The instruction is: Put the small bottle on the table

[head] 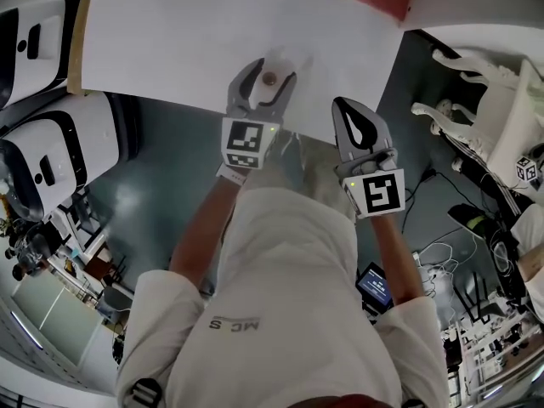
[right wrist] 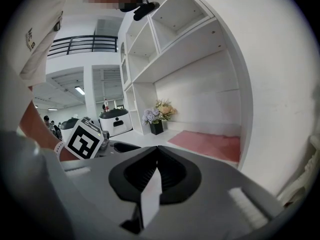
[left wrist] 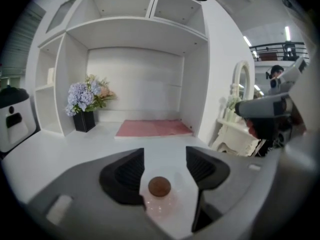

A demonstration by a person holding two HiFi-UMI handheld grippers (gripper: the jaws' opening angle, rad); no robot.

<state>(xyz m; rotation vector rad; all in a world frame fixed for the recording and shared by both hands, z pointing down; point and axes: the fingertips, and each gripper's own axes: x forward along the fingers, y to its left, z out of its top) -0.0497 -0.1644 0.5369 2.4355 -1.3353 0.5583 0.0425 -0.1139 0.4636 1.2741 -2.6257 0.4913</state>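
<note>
Tabletop of plain white laminate [head: 170,49] fills the upper part of the head view. Behind it stands a tall white shelf unit with open compartments [left wrist: 135,49]. A flat pinkish-red rectangular mat [left wrist: 152,128] lies at the foot of the shelf, well apart from the work. Next in size are the two grey hand-held tools. The left gripper [head: 274,70] reaches over the table's near edge with its jaws spread wide. The right gripper [head: 342,107] hangs beside it with its jaws pressed together on nothing. A bunch of pale lilac flowers in a square black vase [left wrist: 86,104] sits far off in the shelf's left corner.

Smallest is the small clear bottle with a round brown cap [left wrist: 160,188]. It stands on the table between the left jaws, close to the near edge, and neither pad touches it.

The placing looks done, so the danger lies in the withdrawal. The pads flank the bottle on both sides, and a sideways drift or a twist while backing out could clip the cap. Such a light bottle would likely topple, then roll toward the nearby edge.

It stands upright with its long axis vertical and its cap pointing straight up.
</note>
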